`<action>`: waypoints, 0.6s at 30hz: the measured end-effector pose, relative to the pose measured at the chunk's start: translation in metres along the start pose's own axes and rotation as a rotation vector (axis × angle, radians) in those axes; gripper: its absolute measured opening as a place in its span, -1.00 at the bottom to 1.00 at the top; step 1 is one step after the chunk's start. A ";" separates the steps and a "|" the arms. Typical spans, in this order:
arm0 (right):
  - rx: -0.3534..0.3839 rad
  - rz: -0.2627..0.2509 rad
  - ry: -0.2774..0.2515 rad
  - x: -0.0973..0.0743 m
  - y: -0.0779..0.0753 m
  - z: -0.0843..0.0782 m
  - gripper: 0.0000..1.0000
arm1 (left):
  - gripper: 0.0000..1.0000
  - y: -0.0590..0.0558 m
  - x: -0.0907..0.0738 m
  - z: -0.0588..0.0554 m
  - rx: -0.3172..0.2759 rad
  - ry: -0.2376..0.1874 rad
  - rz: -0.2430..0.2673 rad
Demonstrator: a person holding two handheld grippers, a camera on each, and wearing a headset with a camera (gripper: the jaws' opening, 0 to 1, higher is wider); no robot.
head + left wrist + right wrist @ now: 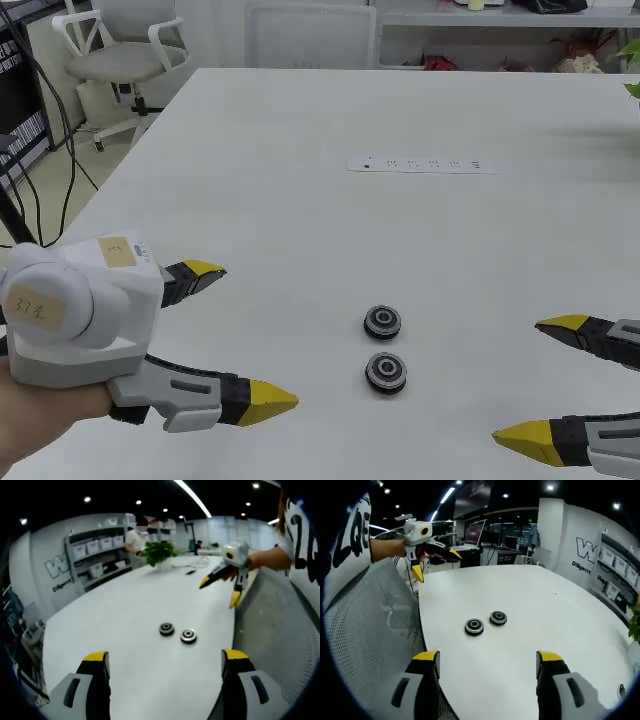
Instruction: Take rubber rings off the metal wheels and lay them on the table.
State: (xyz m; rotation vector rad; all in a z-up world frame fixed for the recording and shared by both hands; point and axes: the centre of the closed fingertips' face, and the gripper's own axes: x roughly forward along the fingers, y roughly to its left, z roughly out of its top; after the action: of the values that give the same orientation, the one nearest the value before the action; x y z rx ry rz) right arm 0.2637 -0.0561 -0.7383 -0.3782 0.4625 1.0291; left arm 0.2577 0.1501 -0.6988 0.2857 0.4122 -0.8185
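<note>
Two metal wheels [382, 322] are seen close together on the white table [300, 180], each with a dark rubber ring [368, 372] around it. The left gripper [250, 335] and the right gripper [518, 380] are held on either side, well apart from the wheels. The jaws of both are spread wide and nothing is gripped
</note>
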 end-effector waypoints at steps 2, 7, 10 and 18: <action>-0.002 0.002 0.002 0.000 0.000 0.000 0.51 | 0.89 0.001 -0.001 0.000 -0.003 -0.002 0.002; -0.013 0.007 0.009 0.001 0.001 0.001 0.51 | 0.89 0.001 -0.004 0.001 -0.035 -0.014 -0.002; -0.021 0.018 0.008 0.002 0.003 0.003 0.51 | 0.88 0.002 -0.006 0.000 -0.043 -0.015 0.008; -0.021 0.038 0.010 0.006 0.004 0.000 0.51 | 0.88 0.003 -0.010 -0.009 -0.044 0.007 0.029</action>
State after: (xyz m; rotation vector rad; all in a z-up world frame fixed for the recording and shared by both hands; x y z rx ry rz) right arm 0.2626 -0.0494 -0.7419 -0.3941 0.4694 1.0698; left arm 0.2519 0.1621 -0.7017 0.2533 0.4311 -0.7796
